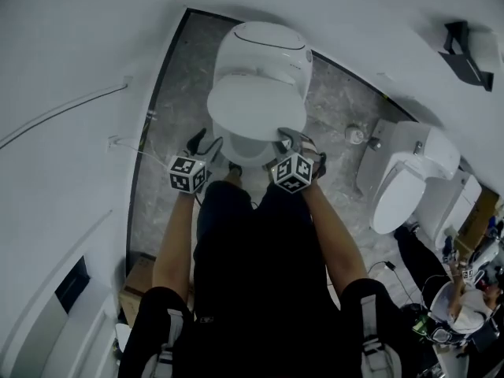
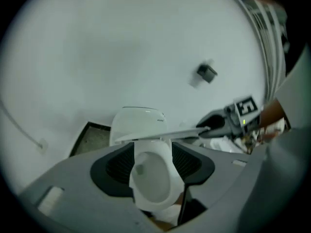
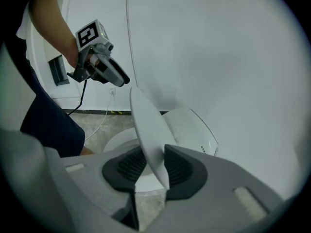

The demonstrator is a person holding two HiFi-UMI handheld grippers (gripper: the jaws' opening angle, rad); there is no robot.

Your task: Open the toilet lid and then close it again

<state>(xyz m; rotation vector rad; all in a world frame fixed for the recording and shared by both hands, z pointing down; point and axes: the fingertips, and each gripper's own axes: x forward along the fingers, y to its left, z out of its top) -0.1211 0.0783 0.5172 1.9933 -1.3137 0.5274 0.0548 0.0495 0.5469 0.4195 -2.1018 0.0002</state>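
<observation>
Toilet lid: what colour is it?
The toilet lid is plain white; clearest in the right gripper view.

The head view looks steeply down from above the person (image 1: pixel 260 282), with the toilet (image 1: pixel 264 53) at upper middle of the frame. The left gripper view sits low and close, facing the bowl (image 2: pixel 153 176) and back wall (image 2: pixel 121 47), with the right gripper (image 2: pixel 206 128) at right of centre; the right gripper view, closer still, looks along the lid (image 3: pixel 146 130) edge, the left gripper (image 3: pixel 121 80) at upper left.

Second toilet (image 1: pixel 403 186), wall cable (image 1: pixel 71 110), black bracket (image 1: pixel 466 53)
</observation>
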